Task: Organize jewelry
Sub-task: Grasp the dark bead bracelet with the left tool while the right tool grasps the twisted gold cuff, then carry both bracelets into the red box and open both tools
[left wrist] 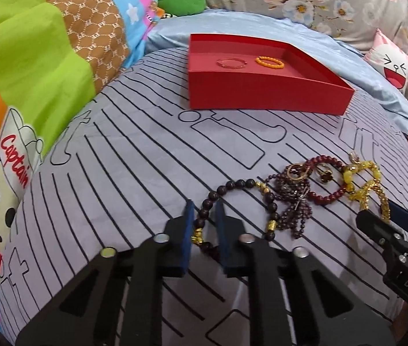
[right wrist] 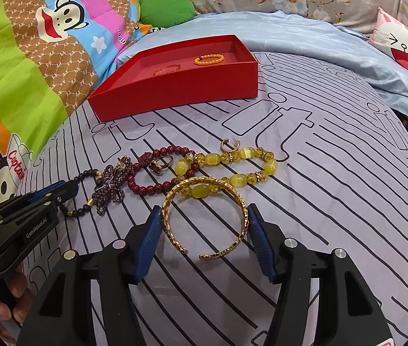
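Note:
A red box [left wrist: 267, 92] [right wrist: 175, 98] on the bed holds a thin red bracelet [left wrist: 231, 63] and an orange bead bracelet [left wrist: 270, 62] [right wrist: 209, 58]. A pile of jewelry lies nearer. My left gripper [left wrist: 205, 210] straddles one side of a dark bead bracelet [left wrist: 232, 190] with a narrow gap between its pads; the pads may touch the beads. My right gripper [right wrist: 202, 216] is open with a gold cuff bangle [right wrist: 204, 219] between its pads, close to both. Beyond it lie a yellow bead bracelet [right wrist: 232, 164], a dark red bead bracelet [right wrist: 158, 173], a ring [right wrist: 162, 164] and a purple bead strand [right wrist: 110, 190].
The striped grey bedsheet [left wrist: 117, 173] covers the bed. A colourful cartoon quilt [left wrist: 31, 72] rises at the left. A light blue blanket [right wrist: 319, 43], a green pillow [right wrist: 166, 8] and a pink cartoon cushion [right wrist: 400, 46] lie behind the box.

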A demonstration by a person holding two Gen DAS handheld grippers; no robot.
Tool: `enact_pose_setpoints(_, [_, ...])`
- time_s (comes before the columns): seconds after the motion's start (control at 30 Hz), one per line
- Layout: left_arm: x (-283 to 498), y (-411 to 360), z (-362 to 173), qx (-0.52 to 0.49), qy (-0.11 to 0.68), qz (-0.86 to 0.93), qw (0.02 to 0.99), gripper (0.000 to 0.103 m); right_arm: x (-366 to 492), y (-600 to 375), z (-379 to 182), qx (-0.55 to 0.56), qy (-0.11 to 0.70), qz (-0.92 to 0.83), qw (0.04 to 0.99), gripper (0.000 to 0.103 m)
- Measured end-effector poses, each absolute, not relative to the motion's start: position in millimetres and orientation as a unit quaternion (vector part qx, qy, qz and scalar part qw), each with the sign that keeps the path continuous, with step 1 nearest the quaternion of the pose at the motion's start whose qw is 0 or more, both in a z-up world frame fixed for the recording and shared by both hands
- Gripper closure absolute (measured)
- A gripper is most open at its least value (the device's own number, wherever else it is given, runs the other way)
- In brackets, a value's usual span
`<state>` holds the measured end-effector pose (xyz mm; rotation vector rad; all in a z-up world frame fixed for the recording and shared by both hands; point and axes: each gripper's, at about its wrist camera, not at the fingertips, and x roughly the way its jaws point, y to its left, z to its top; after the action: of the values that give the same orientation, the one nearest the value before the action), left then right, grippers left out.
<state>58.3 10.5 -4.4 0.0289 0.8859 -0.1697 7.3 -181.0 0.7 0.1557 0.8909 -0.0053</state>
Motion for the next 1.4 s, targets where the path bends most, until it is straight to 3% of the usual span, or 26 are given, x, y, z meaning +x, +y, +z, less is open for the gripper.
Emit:
enact_pose_setpoints(0.83, [44.0,4.4,69.5,-0.029,0.384,-0.148,0.911,0.096,7.9,-183.7,42.6,0.076,0.397,0.011,0.915,0.046])
enact_pose_setpoints(1.4, [159.9,-39.6,127.7,-0.039,0.341,-0.2,0.918,0.095,132.1,-213.8,93.2,0.069,0.37,0.024,0.926,0.046])
